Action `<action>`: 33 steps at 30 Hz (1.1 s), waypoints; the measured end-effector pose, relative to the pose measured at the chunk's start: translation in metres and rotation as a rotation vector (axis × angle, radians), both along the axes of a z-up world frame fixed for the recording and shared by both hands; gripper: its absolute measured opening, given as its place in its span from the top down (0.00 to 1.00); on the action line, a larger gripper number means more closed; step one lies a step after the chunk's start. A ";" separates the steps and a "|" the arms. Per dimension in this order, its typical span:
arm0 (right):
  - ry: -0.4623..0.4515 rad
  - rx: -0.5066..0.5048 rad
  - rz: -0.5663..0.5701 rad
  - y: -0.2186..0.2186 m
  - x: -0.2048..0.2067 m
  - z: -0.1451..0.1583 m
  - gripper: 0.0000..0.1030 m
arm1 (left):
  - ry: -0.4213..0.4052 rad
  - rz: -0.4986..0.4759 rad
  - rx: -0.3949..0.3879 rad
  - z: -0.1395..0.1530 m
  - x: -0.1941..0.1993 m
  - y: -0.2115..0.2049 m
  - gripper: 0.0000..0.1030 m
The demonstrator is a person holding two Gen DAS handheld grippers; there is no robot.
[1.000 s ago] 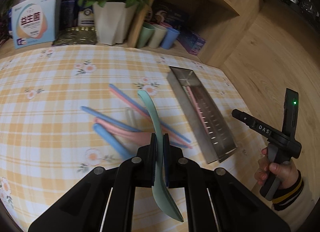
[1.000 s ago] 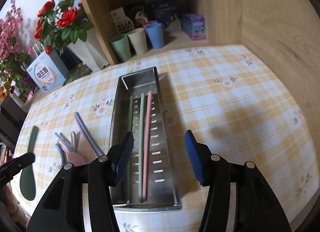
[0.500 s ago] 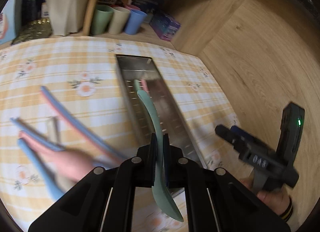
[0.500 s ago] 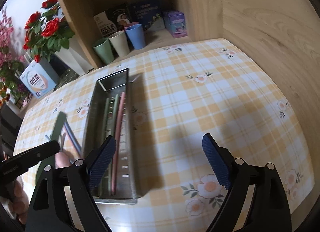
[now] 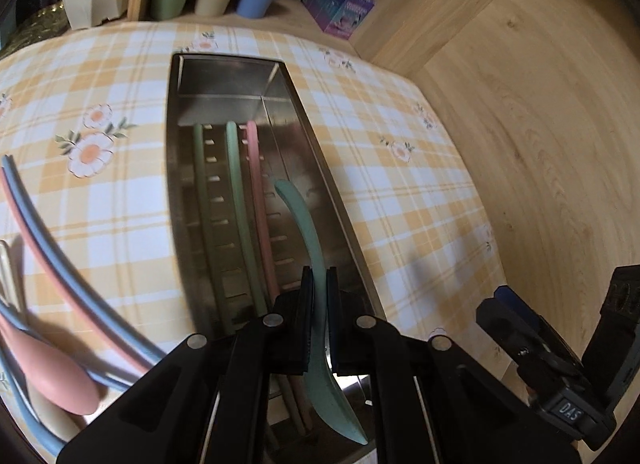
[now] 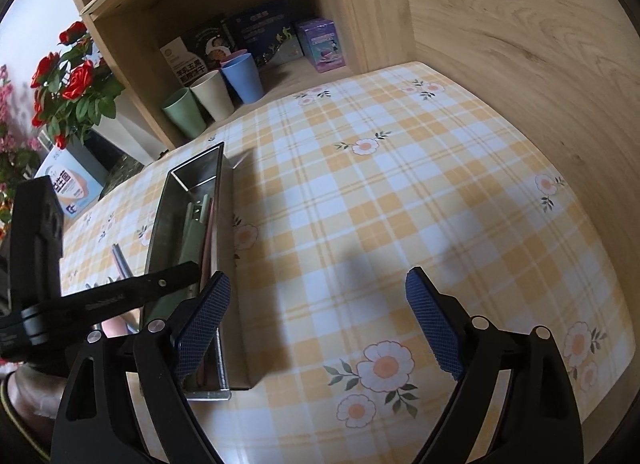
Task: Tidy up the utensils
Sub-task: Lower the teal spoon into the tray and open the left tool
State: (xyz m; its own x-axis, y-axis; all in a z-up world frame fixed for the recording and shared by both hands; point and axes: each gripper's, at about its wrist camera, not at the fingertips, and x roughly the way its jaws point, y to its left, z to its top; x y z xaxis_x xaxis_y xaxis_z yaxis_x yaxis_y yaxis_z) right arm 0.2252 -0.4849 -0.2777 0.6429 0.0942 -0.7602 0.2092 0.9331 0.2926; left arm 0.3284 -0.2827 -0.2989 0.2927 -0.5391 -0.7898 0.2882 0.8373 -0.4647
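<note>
— Holding what, on the left?

— Left gripper (image 5: 318, 288) clamped narrow on the green spoon (image 5: 304, 224), pinching the handle edge-on, roughly midway along. Bowl end hanging back beneath the jaws, handle tip pointing forward over the right side of the metal tray (image 5: 228, 58).

— Touching the tray floor?

— Cannot tell. Hovering low inside the walls, just beside the pink chopstick (image 5: 256, 184) and the green chopsticks (image 5: 236, 184) already lying lengthwise.

— And on the right?

— Right gripper (image 6: 316, 276) spread wide, having just been opening, with nothing between the pads. Poised over bare tablecloth (image 6: 400, 184), just to the right of the tray.

— Feel of the spoon?

— Probably light and stiff: looks like moulded plastic or wheat straw, matte, not much flex. Thin and smooth along the handle, so likely to pivot in a pinch, the bowl being the heavier end. Not fragile; likely no harm from a short drop onto steel beyond a clatter.

— Best place to take hold?

— As now, mid-handle across the thin edge, close enough to the bowl to limit swinging. For the pink spoon (image 5: 44, 376) and blue chopsticks (image 5: 48, 232) out on the cloth to the left, same idea: grip near the middle. Harder with the chopsticks, though: slim, round, prone to rolling, lying flat against the cloth.

— Risk on release?

— Possibly landing crosswise on the chopsticks instead of alongside. Better lowered parallel to the tray walls before letting go.
</note>
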 end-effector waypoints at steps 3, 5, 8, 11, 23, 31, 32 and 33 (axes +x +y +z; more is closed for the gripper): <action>0.007 0.009 -0.011 -0.003 0.000 -0.004 0.17 | -0.004 -0.016 0.009 -0.002 0.001 -0.006 0.94; 0.011 0.012 -0.012 -0.003 0.000 -0.005 0.17 | 0.004 -0.021 0.007 -0.002 0.001 -0.009 0.94; 0.010 0.014 -0.008 -0.001 0.000 -0.005 0.17 | -0.006 -0.038 0.029 -0.002 0.001 -0.015 0.94; 0.007 0.016 -0.010 0.000 -0.002 -0.003 0.17 | -0.013 -0.056 0.049 -0.001 0.001 -0.017 0.94; 0.002 0.028 -0.026 0.012 -0.010 0.006 0.17 | -0.140 -0.093 0.075 0.039 -0.014 0.015 0.58; -0.014 0.030 0.012 0.047 -0.011 0.016 0.17 | -0.226 -0.048 0.135 0.064 -0.035 0.090 0.41; -0.016 0.029 0.018 0.052 -0.011 0.017 0.17 | -0.227 -0.029 0.149 0.063 -0.039 0.104 0.41; -0.015 0.032 0.024 0.058 -0.011 0.017 0.17 | -0.223 -0.007 0.162 0.061 -0.042 0.118 0.41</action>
